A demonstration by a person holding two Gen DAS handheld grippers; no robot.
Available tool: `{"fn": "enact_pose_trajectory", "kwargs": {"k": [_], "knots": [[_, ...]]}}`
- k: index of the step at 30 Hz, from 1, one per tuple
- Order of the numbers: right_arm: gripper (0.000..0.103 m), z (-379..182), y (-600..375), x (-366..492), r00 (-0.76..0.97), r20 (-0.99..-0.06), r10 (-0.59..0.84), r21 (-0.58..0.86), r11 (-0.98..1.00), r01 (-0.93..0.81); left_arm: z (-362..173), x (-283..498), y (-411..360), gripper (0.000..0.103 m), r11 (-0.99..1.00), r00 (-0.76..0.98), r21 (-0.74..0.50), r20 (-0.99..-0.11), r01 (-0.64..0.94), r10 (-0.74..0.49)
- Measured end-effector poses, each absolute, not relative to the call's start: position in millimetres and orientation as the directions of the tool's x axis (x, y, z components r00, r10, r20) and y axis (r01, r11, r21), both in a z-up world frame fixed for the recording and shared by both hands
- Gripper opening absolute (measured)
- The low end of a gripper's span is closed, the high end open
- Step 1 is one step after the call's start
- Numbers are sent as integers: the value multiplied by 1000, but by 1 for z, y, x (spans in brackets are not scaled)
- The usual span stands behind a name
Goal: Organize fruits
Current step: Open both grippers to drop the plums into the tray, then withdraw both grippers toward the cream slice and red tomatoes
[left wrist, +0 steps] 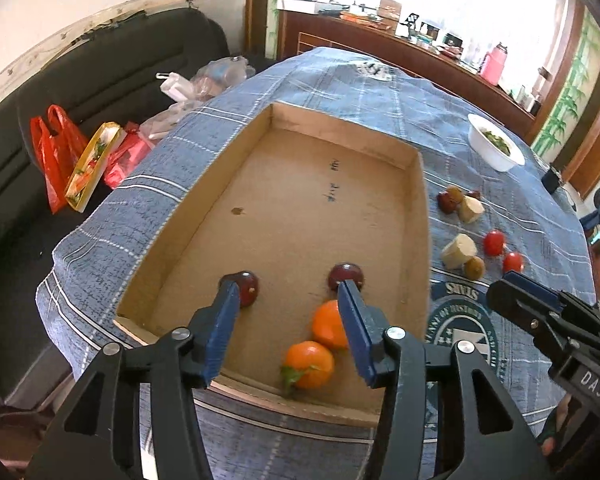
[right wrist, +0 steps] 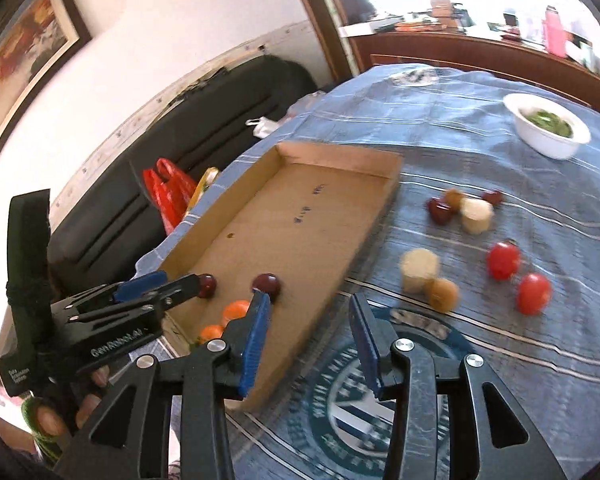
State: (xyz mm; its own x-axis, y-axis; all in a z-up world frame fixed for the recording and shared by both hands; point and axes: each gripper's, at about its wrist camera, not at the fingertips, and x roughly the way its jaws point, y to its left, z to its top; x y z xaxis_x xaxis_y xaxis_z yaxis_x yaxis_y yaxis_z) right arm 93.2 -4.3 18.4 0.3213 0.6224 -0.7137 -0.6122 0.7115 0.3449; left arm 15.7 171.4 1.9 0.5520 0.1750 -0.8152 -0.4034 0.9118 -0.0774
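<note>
Sitting in cardboard box (left wrist: 416,216) already: 2 oranges (left wrist: 309,364), 2 dark plums (left wrist: 247,285). Waiting on blue cloth (right wrist: 540,208): 2 tomatoes (right wrist: 503,260), other small fruits. Left gripper (left wrist: 290,320) hovering over box, jaws apart, gripping nothing. Right gripper (right wrist: 308,320) hovering over cloth, jaws apart, gripping nothing.

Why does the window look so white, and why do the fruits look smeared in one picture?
Left wrist view: the window is blown out by daylight, and the fisheye bends the cardboard tray. Right wrist view: motion blur smears the red tomatoes and the bowl.
</note>
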Motion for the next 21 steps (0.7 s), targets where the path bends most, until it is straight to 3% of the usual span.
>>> {"fn": "enact_pose_trajectory", "kwargs": {"k": [4,8,21], "knots": [[45,16,-33,96,354,-718,599,345,748,-567,5,17,160,50,921,557,-77,-814,-382,164],[55,14,-58,98,388,-721,574,341,781,-523,7,18,149,51,929,562,-78,-813,-362,151],[58,5,-132,101,463,-724,511,354,851,-387,9,26,104,56,960,566,-97,-821,-263,72]]}}
